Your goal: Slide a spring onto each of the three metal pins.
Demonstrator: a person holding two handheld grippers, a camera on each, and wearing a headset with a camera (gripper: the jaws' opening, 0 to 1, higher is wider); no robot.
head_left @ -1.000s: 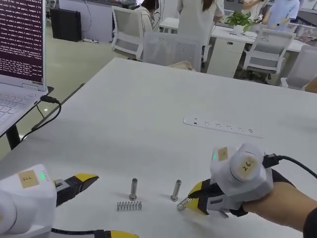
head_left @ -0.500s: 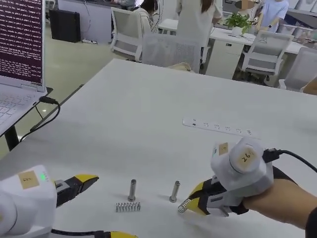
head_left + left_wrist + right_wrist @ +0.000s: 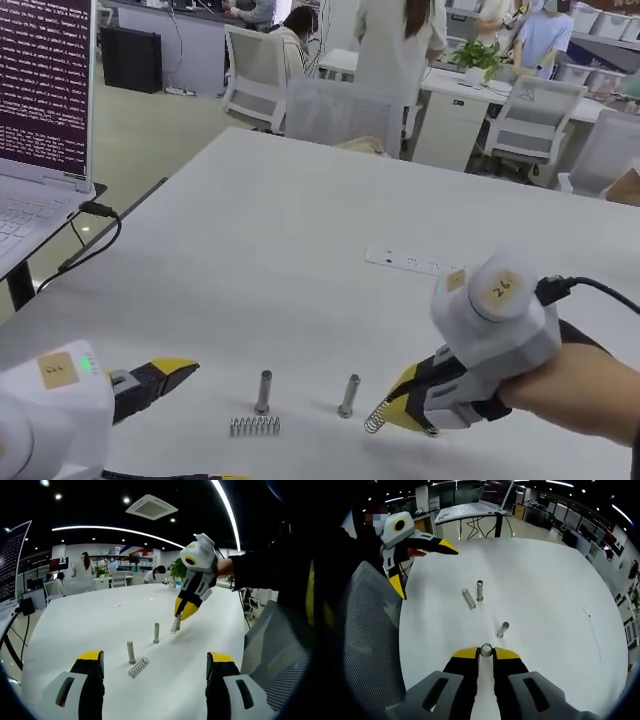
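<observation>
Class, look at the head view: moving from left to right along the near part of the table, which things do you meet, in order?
left tool → first pin → second pin → held spring → right tool. The loose spring overlaps the first pin's place in the order, so it is left out.

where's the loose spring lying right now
In the head view the loose spring lies flat on the table, just in front of the left-hand pin, near the picture's bottom edge.
</observation>
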